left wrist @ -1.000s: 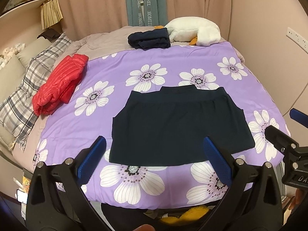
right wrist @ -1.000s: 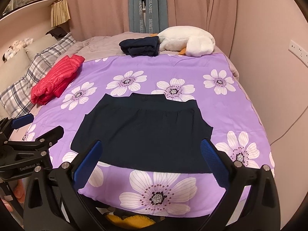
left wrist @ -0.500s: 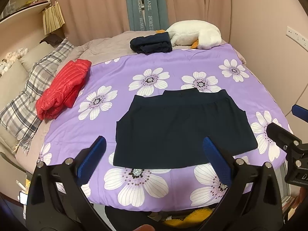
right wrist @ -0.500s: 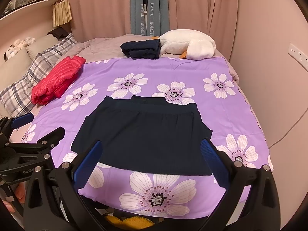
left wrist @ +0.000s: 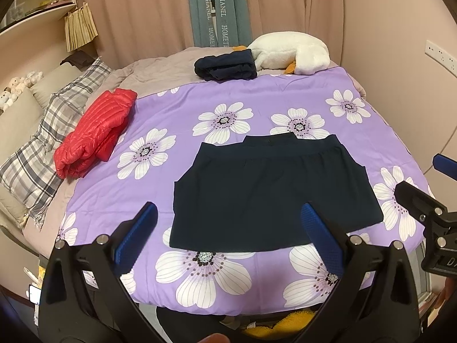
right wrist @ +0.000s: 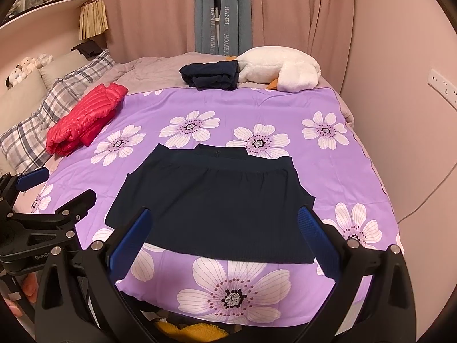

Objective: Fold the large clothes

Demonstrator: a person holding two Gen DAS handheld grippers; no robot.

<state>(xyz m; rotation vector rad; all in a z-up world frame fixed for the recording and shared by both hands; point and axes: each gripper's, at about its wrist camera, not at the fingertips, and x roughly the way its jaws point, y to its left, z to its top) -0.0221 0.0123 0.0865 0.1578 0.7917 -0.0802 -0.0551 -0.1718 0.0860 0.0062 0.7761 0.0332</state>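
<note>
From our left wrist view, the left claw (left wrist: 228, 228) hangs wide open and empty above the bed's (left wrist: 285, 97) near edge. The dark skirt (left wrist: 271, 188) lies flat on the purple flowered cover, just past the claw at 12 o'clock. A red jacket (left wrist: 94, 134) sits at 10 o'clock by a plaid pillow (left wrist: 42, 154); folded dark clothes (left wrist: 225, 65) and a white plush toy (left wrist: 291, 51) lie far off at 12. Nothing lies between claw and skirt.

From our right wrist view, the right claw (right wrist: 225, 240) is also open and empty, its fingers overlapping the skirt's (right wrist: 211, 203) near hem in the picture. The left claw (right wrist: 57, 191) shows at 9 o'clock, the red jacket (right wrist: 85, 117) at 10.
</note>
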